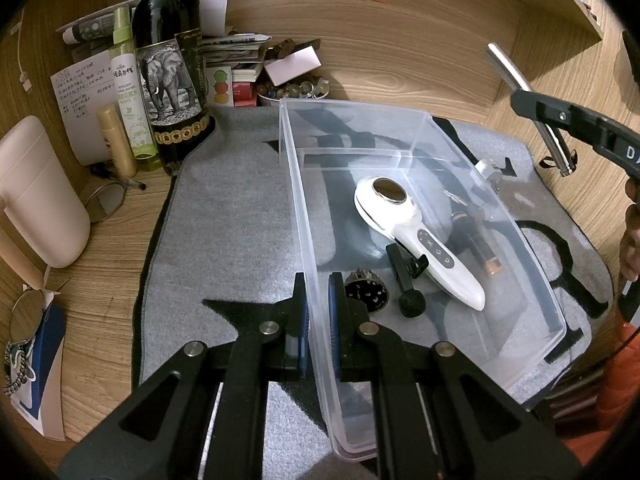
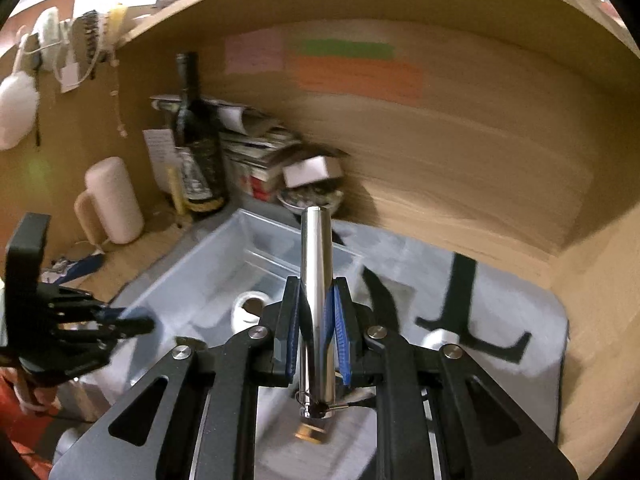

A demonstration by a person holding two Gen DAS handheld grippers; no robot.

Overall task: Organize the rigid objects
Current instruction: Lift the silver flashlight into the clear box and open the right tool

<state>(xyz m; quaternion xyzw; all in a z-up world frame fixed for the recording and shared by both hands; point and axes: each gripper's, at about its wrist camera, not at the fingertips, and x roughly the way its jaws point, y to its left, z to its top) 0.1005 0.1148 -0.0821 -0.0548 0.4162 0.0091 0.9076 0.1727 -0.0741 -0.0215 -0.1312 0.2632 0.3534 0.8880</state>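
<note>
Left wrist view: our left tool (image 1: 318, 312) pinches the near left wall of the clear bin (image 1: 424, 120), which sits on a grey mat (image 1: 224, 220) on the bench. White handheld device (image 1: 416, 232) lies inside. Our right tool (image 2: 316, 320) clamps a steel cylinder (image 2: 317, 280), held above the mat, right of the bin

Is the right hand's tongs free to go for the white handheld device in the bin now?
Probably not yet. The right tongs are shut on a metal tube. The white device lies uncovered in the open clear bin, so access from above looks free once the tube is set down.
</note>
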